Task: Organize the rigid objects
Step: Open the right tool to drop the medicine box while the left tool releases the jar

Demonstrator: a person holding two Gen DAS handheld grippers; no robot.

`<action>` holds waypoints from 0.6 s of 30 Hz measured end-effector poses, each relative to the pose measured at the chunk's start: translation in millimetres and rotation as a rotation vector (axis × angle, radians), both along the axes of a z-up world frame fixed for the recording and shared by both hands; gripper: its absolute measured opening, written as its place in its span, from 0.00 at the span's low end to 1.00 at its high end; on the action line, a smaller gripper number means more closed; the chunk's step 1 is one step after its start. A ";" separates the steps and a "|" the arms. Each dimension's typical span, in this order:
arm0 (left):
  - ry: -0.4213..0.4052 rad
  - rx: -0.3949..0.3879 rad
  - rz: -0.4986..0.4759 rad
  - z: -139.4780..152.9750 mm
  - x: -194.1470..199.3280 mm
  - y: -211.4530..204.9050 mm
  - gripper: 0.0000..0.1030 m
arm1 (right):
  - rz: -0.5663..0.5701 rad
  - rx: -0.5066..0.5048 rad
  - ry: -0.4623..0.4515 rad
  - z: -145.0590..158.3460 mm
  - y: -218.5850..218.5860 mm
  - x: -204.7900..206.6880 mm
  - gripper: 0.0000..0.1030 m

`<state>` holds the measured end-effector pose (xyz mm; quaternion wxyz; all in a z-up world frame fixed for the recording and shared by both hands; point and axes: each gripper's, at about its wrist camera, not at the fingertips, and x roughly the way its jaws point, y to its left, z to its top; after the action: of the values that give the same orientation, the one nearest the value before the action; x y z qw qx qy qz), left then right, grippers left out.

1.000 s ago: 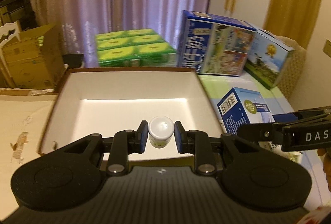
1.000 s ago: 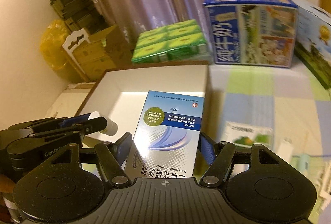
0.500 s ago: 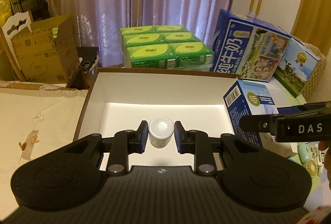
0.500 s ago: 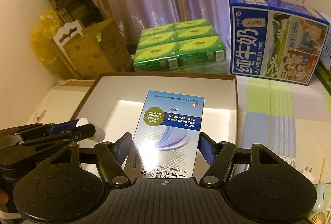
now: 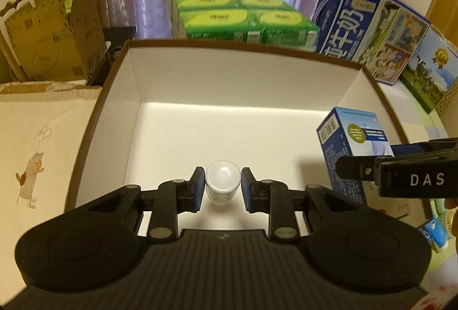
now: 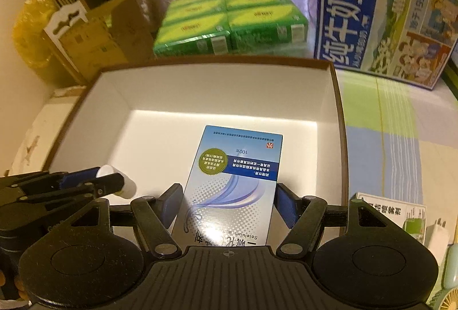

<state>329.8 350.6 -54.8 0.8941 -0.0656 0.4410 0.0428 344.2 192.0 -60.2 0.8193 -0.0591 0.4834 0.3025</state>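
While the left gripper [image 5: 223,190] pinches the bottle [image 5: 222,181] and the right gripper [image 6: 226,205] clamps the carton [image 6: 234,181], both above the tray [image 5: 229,75] ahead, an early release could topple either.

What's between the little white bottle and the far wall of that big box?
Nothing: in the left wrist view, bare white floor runs from the white bottle to the box's far wall.

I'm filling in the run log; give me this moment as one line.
left gripper: shut on bottle | right gripper: shut on blue box | both over open box | nothing inside
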 end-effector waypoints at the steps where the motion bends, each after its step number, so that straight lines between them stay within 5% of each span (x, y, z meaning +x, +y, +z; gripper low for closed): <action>1: 0.005 0.001 0.000 -1.9 0.9 0.7 0.22 | -0.005 -0.007 0.002 -2.3 -0.6 0.9 0.64; 18: 0.044 0.008 0.007 -13.7 9.9 3.6 0.22 | -0.016 -0.094 -0.010 -18.3 -5.7 3.4 0.73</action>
<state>339.7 354.2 -68.5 0.8843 -0.0624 0.4600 0.0493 347.6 186.3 -78.5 0.8205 -0.0950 0.4934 0.2724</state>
